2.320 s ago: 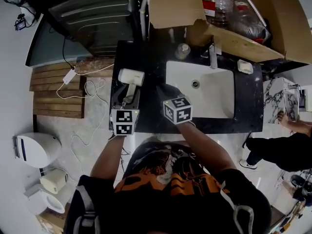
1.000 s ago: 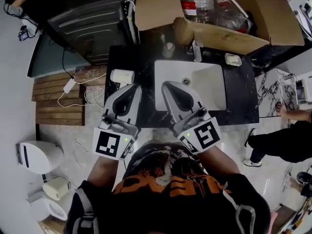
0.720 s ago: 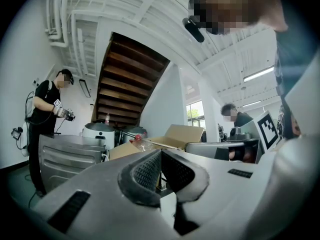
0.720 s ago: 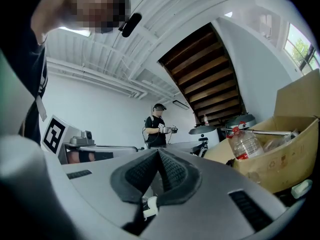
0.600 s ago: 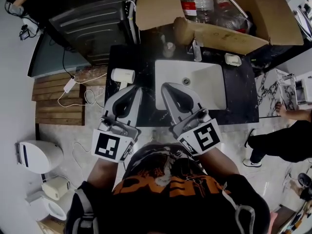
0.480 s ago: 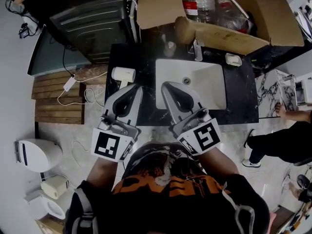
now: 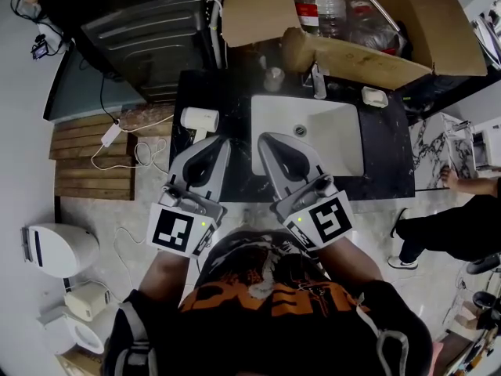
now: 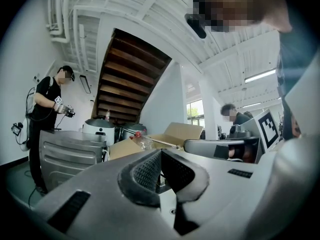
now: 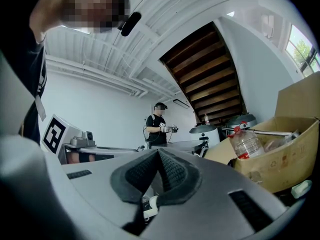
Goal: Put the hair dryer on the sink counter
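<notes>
The white hair dryer [image 7: 200, 119] lies on the black sink counter [image 7: 385, 171], left of the white basin [image 7: 337, 135]; its cord [image 7: 145, 151] trails off the counter's left edge to the floor. Both grippers are raised toward my head, short of the counter's front edge. My left gripper [image 7: 218, 142] is shut and empty, its tip just on my side of the dryer and apart from it. My right gripper [image 7: 267, 138] is also shut and empty, over the basin's near left corner. The pads meet in the left gripper view [image 8: 160, 154] and the right gripper view [image 9: 158, 154].
A cardboard box [image 7: 376, 57] with plastic bottles [image 7: 317, 6] overhangs the counter's back. A faucet [image 7: 317, 81], a cup [image 7: 273, 78] and a soap dish [image 7: 374, 96] stand behind the basin. A grey appliance [image 7: 149, 34], wooden mat [image 7: 90, 159] and toilet [image 7: 59, 249] lie left; a person [image 7: 454, 229] stands right.
Both grippers have pulled back from the counter and risen toward my head, leaving the dryer lying on the counter. Over the last second they have barely moved.
</notes>
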The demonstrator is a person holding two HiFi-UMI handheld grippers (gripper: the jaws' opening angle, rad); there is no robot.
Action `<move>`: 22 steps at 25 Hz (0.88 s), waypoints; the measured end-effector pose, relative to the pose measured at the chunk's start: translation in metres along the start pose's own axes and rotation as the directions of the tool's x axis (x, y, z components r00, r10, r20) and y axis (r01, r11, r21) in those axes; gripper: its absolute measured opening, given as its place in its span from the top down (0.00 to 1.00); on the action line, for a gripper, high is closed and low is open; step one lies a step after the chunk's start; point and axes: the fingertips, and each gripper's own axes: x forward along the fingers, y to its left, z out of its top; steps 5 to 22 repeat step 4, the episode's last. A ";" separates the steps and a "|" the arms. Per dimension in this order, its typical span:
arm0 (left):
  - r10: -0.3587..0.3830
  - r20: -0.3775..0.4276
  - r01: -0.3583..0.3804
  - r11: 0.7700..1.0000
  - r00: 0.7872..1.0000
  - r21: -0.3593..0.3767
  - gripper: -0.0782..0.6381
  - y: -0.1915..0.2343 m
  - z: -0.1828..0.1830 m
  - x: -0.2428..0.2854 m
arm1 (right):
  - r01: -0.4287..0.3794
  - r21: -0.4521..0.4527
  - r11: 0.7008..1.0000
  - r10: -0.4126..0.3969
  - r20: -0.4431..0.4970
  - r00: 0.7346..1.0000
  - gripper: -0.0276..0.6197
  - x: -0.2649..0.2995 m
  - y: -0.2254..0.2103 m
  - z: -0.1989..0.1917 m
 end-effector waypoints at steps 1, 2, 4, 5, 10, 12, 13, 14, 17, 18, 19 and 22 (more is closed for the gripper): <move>0.000 0.005 0.000 1.000 1.000 0.000 0.86 0.001 0.001 0.000 | 0.001 -0.001 1.000 -0.001 0.001 1.000 0.94 0.001 0.000 0.000; 0.003 0.007 -0.003 1.000 1.000 -0.002 0.86 0.002 0.001 0.000 | 0.002 -0.001 1.000 -0.002 0.001 1.000 0.94 0.002 0.001 0.000; 0.012 0.008 -0.012 1.000 1.000 -0.007 0.86 0.006 0.000 -0.001 | 0.004 -0.002 1.000 -0.004 0.000 1.000 0.94 0.003 0.002 -0.001; 0.012 0.008 -0.012 1.000 1.000 -0.007 0.86 0.006 0.000 -0.001 | 0.004 -0.002 1.000 -0.004 0.000 1.000 0.94 0.003 0.002 -0.001; 0.012 0.008 -0.012 1.000 1.000 -0.007 0.86 0.006 0.000 -0.001 | 0.004 -0.002 1.000 -0.004 0.000 1.000 0.94 0.003 0.002 -0.001; 0.012 0.008 -0.012 1.000 1.000 -0.007 0.86 0.006 0.000 -0.001 | 0.004 -0.002 1.000 -0.004 0.000 1.000 0.94 0.003 0.002 -0.001; 0.012 0.008 -0.012 1.000 1.000 -0.007 0.86 0.006 0.000 -0.001 | 0.004 -0.002 1.000 -0.004 0.000 1.000 0.94 0.003 0.002 -0.001; 0.012 0.008 -0.012 1.000 1.000 -0.007 0.86 0.006 0.000 -0.001 | 0.004 -0.002 1.000 -0.004 0.000 1.000 0.94 0.003 0.002 -0.001; 0.012 0.008 -0.012 1.000 1.000 -0.007 0.86 0.006 0.000 -0.001 | 0.004 -0.002 1.000 -0.004 0.000 1.000 0.94 0.003 0.002 -0.001; 0.012 0.008 -0.012 1.000 1.000 -0.007 0.86 0.006 0.000 -0.001 | 0.004 -0.002 1.000 -0.004 0.000 1.000 0.94 0.003 0.002 -0.001; 0.012 0.008 -0.012 1.000 1.000 -0.007 0.86 0.006 0.000 -0.001 | 0.004 -0.002 1.000 -0.004 0.000 1.000 0.94 0.003 0.002 -0.001; 0.012 0.008 -0.012 1.000 1.000 -0.007 0.86 0.006 0.000 -0.001 | 0.004 -0.002 1.000 -0.004 0.000 1.000 0.94 0.003 0.002 -0.001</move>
